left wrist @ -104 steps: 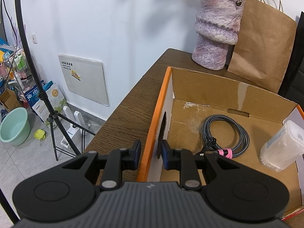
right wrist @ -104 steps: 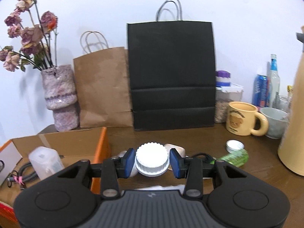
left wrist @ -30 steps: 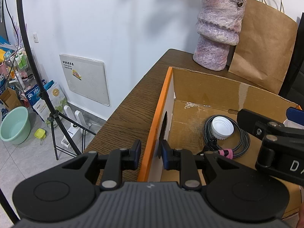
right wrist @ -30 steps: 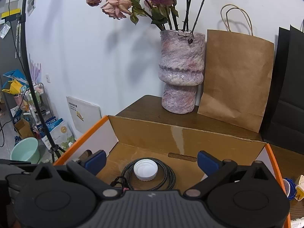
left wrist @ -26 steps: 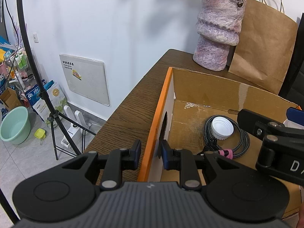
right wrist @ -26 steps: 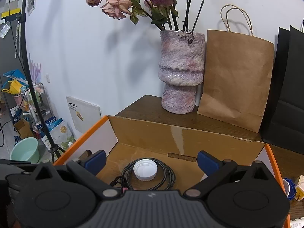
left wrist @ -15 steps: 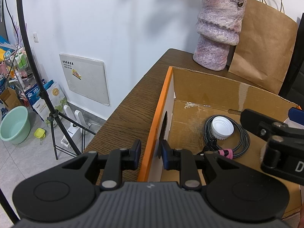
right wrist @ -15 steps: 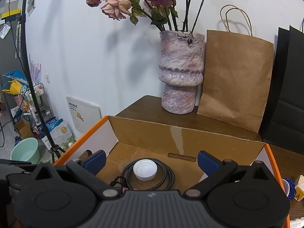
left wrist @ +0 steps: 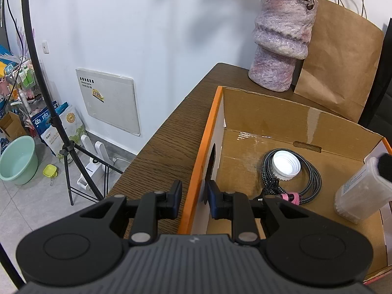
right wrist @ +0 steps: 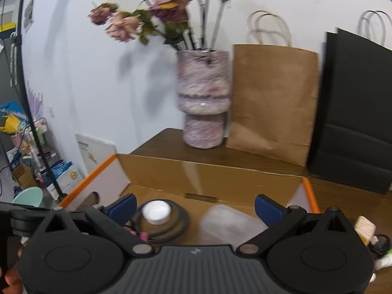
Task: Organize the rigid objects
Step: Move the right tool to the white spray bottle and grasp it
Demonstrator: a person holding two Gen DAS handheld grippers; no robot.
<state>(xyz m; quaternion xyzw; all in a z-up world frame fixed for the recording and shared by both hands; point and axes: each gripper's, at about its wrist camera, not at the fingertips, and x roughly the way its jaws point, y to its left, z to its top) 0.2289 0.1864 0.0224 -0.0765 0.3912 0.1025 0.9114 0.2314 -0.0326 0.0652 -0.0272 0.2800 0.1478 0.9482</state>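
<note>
An open cardboard box (left wrist: 269, 120) with orange edges sits on the wooden table. Inside lie a white screw lid (left wrist: 286, 165), open side up, within a coiled braided cable (left wrist: 311, 181), and a clear plastic container (left wrist: 360, 196) at the right. My left gripper (left wrist: 193, 199) is shut on the box's left wall (left wrist: 196, 171). My right gripper (right wrist: 194, 205) is open and empty above the box; the lid (right wrist: 156, 212) and the container (right wrist: 227, 225) show below it, blurred.
A mottled purple vase (left wrist: 281, 49) with dried flowers and a brown paper bag (left wrist: 340, 56) stand behind the box. A black bag (right wrist: 355, 112) stands further right. Small items (right wrist: 367, 230) lie right of the box. A tripod (left wrist: 63, 147) stands on the floor left.
My right gripper carried the white lid to the box, let it go inside the cable coil, and is now pulling up and away to the right. The left gripper has not moved.
</note>
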